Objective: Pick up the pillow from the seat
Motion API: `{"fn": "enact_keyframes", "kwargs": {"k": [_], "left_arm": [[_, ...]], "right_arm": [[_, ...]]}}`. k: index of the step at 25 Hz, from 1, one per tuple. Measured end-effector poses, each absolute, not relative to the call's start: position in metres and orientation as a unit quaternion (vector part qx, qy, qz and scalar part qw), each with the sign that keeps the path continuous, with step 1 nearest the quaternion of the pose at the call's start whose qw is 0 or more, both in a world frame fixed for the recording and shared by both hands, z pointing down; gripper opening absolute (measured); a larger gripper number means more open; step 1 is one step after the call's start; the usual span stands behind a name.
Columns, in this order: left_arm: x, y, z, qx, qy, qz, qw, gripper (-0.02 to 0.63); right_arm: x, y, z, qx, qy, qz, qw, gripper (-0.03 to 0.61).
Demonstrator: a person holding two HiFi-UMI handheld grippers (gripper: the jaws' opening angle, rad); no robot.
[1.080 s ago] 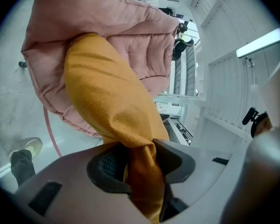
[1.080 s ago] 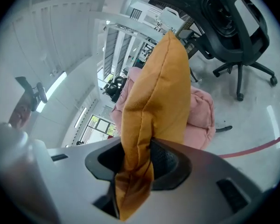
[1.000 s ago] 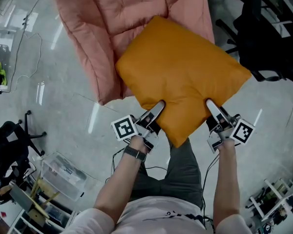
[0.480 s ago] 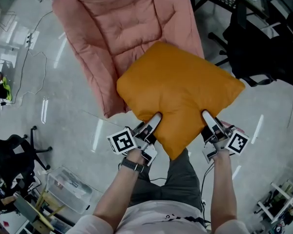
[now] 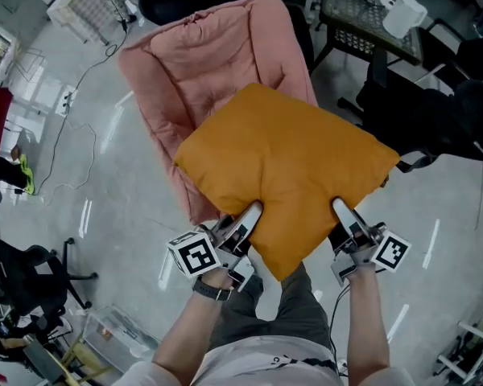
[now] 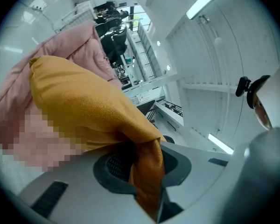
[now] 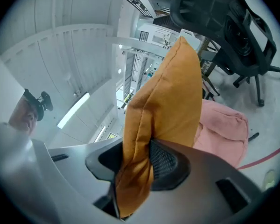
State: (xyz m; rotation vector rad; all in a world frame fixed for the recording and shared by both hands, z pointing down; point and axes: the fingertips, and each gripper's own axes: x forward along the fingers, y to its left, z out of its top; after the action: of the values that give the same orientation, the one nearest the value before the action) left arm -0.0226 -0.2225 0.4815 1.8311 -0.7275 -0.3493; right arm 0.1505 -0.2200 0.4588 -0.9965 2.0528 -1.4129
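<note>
An orange square pillow (image 5: 286,171) hangs in the air in front of the pink padded seat (image 5: 209,79), held by its near edge. My left gripper (image 5: 249,215) is shut on the pillow's near-left edge; its jaws have just been closing on the cloth, and the orange fabric (image 6: 147,171) is bunched between them. My right gripper (image 5: 342,213) is shut on the near-right edge, with a thick fold of pillow (image 7: 135,171) pinched between its pads. The pillow hides both sets of fingertips in the head view.
A black office chair (image 5: 435,119) stands at the right, seen again as the office chair (image 7: 224,22) in the right gripper view. A wire table (image 5: 370,14) is behind it. Cables (image 5: 72,135) trail over the glossy floor at the left, near a clear plastic bin (image 5: 121,332).
Both grippers have risen with the pillow, which now hangs higher above the pink seat. More of the seat shows behind it.
</note>
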Motion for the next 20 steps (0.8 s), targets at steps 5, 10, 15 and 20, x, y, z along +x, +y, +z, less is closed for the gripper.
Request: {"fn": "enact_keyframes", "kwargs": {"k": [5,10,15,20], "left_arm": [[-0.031,-0.242,0.401,0.806,-0.311,-0.151,0.480,0.098],[-0.041,-0.255,0.330,0.830,-0.313,-0.169,0.429,0.098],[-0.049,-0.254,0.273,0.845,-0.311,-0.187,0.392,0.098],[-0.057,-0.248,0.230,0.856,-0.317,-0.189,0.362,0.098]], "right_arm": [[0.142,-0.241,0.383,-0.334,0.774,-0.472,0.256,0.160],[0.133,-0.256,0.315,-0.313,0.799,-0.431,0.280,0.160],[0.125,-0.256,0.257,-0.296,0.818,-0.400,0.290,0.160],[0.116,-0.252,0.216,-0.285,0.829,-0.374,0.302,0.160]]}}
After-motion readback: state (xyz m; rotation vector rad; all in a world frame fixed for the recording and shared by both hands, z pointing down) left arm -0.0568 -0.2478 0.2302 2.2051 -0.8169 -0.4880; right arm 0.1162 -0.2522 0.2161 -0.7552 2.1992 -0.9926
